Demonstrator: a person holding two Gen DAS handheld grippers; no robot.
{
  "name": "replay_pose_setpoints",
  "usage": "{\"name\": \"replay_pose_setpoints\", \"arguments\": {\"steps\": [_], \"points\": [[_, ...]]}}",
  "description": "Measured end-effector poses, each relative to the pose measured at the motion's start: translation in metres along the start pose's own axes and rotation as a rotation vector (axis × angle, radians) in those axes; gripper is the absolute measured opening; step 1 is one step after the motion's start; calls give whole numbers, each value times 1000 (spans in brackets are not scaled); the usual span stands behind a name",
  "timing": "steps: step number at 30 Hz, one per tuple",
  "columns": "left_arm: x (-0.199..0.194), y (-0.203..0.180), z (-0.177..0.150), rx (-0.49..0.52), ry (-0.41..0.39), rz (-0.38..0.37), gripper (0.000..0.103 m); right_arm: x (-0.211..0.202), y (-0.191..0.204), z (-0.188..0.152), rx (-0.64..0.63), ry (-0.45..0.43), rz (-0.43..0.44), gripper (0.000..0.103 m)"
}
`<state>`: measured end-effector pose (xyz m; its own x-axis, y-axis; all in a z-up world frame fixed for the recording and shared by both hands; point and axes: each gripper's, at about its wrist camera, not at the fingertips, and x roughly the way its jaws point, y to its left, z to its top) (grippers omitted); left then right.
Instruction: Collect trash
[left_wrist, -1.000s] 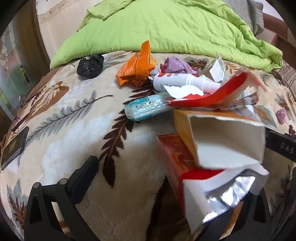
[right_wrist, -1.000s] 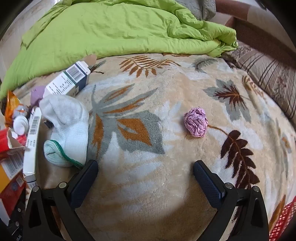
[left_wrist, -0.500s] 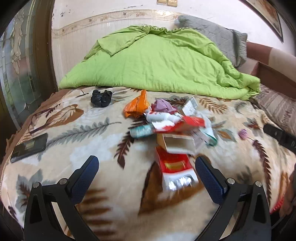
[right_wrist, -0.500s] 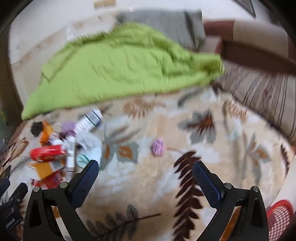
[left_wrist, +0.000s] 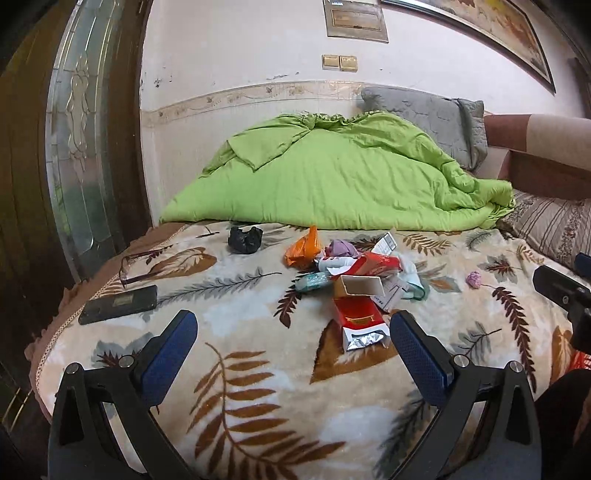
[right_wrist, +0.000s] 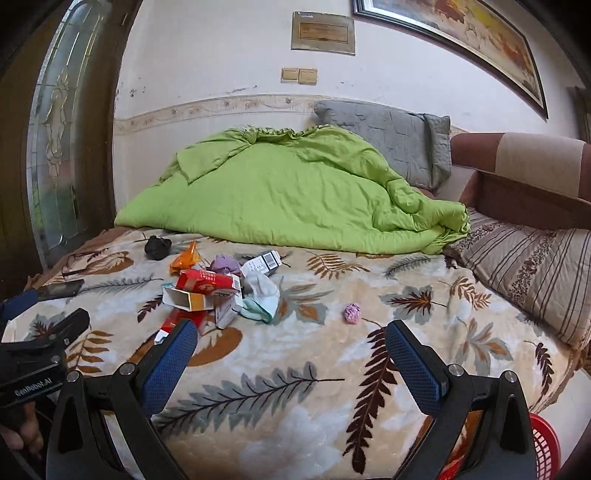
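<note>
Trash is seen piled at frame centre on the leaf-print blanket (left_wrist: 258, 398) in both views. Red carton (left_wrist: 360, 319) with torn foil end lies nearest the left gripper (left_wrist: 293, 338); an open-ended orange box (left_wrist: 356, 286) sits above it in frame, then a second red carton (left_wrist: 376, 264), a teal tube (left_wrist: 312, 282), an orange wrapper (left_wrist: 303, 249), a purple wad (left_wrist: 341, 248) and a barcoded white box (right_wrist: 264, 262). A white sock (right_wrist: 262, 295) is draped at the pile's right edge. Black crumpled bag (left_wrist: 244, 239) is set apart, upper left of the pile. Pink crumpled ball (right_wrist: 351, 313) lies alone, right of the pile, just above the right gripper (right_wrist: 291, 341).

Left gripper: jaws spread wide, nothing held, nothing touched; blue pads (left_wrist: 168, 350) are seen at lower frame, above the blanket. Right gripper: same, wide apart and empty, hovering at the near edge of the bed.

Writing: "GenRobot.AI" is read on the left gripper's body at lower left of the right-wrist view. Print on the cartons is too small to be read.

Phone (left_wrist: 118, 304) and glasses (left_wrist: 138, 264) lie at left of the left-wrist view. Green duvet (right_wrist: 288, 192) is bunched at upper centre. Red basket (right_wrist: 545, 448) is seen at lower right.
</note>
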<state>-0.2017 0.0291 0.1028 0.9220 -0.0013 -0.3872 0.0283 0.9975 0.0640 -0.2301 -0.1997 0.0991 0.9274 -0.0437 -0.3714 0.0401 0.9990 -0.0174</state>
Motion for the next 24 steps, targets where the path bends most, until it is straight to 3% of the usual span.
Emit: {"name": "replay_pose_setpoints", "arguments": {"steps": [9,24], "points": [[9,-7,-1,17,-10,-18,103,11,-16,-3,62,41,-24,103],[0,-12,-1,54,-55,-34,103,11,-14,-3,51,39,-30,103]]}}
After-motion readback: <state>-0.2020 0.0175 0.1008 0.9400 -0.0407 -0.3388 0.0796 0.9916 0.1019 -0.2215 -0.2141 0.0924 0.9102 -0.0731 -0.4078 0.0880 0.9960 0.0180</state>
